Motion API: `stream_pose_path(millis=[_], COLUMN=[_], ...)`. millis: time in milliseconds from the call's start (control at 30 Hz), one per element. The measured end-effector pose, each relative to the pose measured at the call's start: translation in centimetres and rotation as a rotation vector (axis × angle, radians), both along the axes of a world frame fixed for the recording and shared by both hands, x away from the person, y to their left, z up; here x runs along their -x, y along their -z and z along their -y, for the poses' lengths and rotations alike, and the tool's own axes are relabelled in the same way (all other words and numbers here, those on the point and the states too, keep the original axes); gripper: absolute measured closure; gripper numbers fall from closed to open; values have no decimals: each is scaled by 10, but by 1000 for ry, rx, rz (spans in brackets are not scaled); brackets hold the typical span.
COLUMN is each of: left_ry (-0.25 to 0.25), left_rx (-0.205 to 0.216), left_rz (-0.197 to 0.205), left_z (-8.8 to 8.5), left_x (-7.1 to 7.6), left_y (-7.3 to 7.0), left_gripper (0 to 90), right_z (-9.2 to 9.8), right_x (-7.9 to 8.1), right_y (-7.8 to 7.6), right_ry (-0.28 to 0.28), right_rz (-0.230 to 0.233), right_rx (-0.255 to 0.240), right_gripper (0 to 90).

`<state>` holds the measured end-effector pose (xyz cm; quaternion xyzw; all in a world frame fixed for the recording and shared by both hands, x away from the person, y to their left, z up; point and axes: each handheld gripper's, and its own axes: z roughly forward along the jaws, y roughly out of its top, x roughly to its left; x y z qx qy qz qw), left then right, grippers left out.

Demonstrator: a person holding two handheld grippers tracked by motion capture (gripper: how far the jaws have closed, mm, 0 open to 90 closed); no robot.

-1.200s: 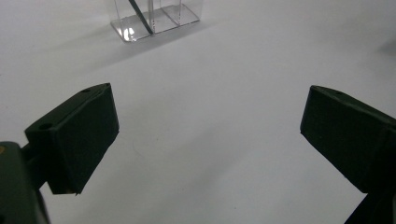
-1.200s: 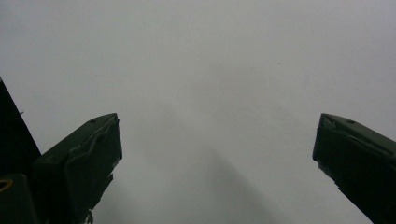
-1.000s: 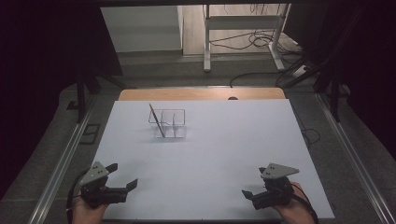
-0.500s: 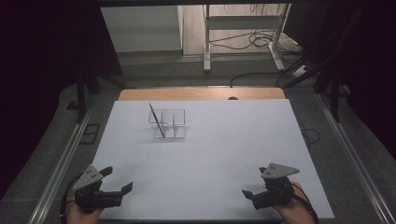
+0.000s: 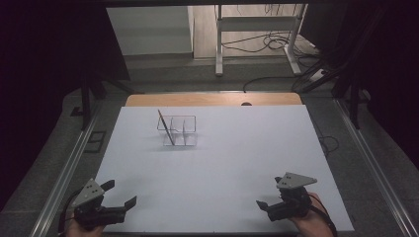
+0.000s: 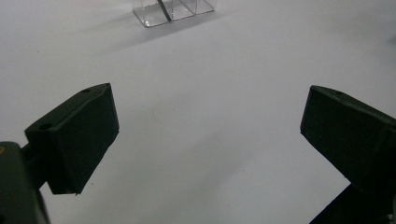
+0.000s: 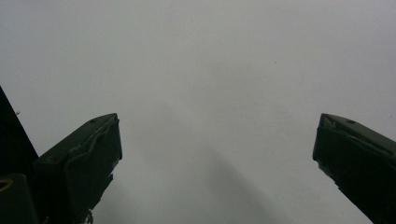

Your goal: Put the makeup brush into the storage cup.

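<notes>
— Which tool is nearer the clear divided holder [image 5: 179, 131]?
— The left tool [image 5: 120, 198], jaws spread and empty; the holder sits ahead on the table [image 5: 237, 163], a thin stick [image 5: 166, 127] leaning in it. The right tool [image 5: 265, 205] — also spread — is farther off.

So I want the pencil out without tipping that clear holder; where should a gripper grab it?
Grip the pencil on its upper end, which leans up and left above the clear holder rim, probably coming down from above. The lower part sits inside the left compartment, walled in.
</notes>
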<state>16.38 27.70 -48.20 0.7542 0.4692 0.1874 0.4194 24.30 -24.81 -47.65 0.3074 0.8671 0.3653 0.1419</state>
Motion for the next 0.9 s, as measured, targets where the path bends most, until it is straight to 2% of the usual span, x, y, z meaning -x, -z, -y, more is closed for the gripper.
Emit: stream_pose_path(millis=[567,900], left_ry=[-15,-13], left_rx=[-24,-52], left_rz=[8,5], left_z=[-3,-1], left_x=[10,12], left_y=[2,4], left_gripper=[45,44], right_z=[1,9], right_x=[-1,-1], right_y=[0,-2], right_ry=[11,58], right_rz=[-4,-2], right_rx=[-2,-33], right_gripper=[15,0])
